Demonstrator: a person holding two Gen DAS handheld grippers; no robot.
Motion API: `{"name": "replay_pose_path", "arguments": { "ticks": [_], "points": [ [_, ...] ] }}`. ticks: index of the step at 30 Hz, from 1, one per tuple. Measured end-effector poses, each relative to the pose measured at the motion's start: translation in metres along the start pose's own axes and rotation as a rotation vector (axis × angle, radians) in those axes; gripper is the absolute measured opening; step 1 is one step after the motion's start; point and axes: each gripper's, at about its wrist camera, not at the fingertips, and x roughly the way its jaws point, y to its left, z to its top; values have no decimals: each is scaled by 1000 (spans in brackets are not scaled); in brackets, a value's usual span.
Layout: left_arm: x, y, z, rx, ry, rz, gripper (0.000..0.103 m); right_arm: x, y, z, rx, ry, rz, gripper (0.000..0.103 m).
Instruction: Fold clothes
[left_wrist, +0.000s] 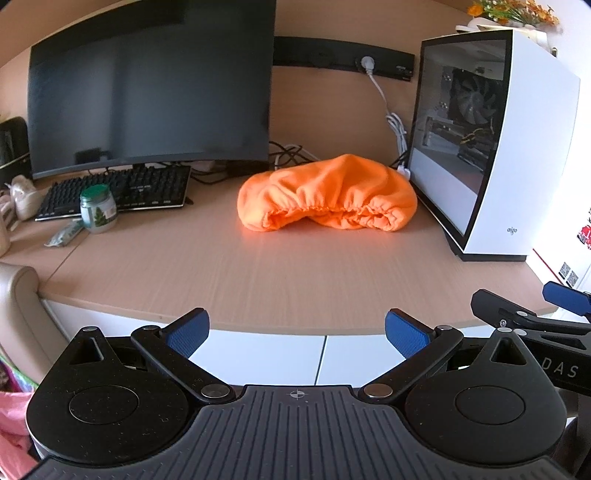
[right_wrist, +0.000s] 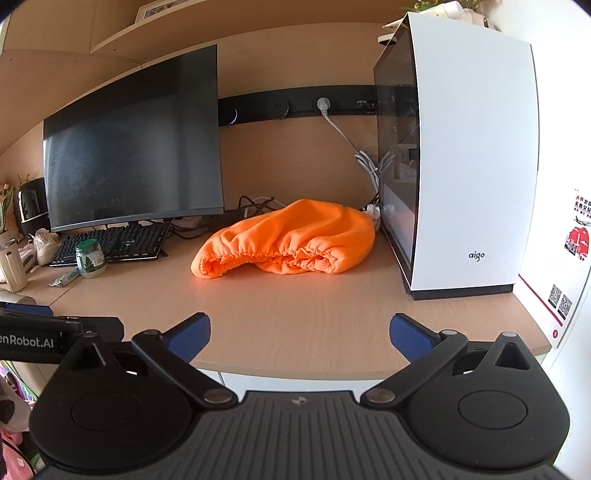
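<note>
Orange garment (left_wrist: 327, 192) — bunched, elastic hem frontward

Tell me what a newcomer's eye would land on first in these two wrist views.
The bright orange garment stands out first, bunched in a heap on the wooden desk, its elastic hem facing the cameras. To its right stands a white computer case with a glass side panel; to its left, a dark monitor over a black keyboard. In the foreground, the left gripper and right gripper hover open and empty at the desk's near edge.
</note>
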Motion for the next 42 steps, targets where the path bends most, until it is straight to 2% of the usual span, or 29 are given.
{"name": "replay_pose_path", "arguments": {
  "ticks": [25, 42],
  "points": [
    [-24, -2, 4, 11, -109, -1, 103, -17, -3, 8, -2, -59, 4, 103],
    [-17, 0, 5, 8, -84, 14, 103, -18, -1, 9, 4, -48, 13, 103]
  ]
}}
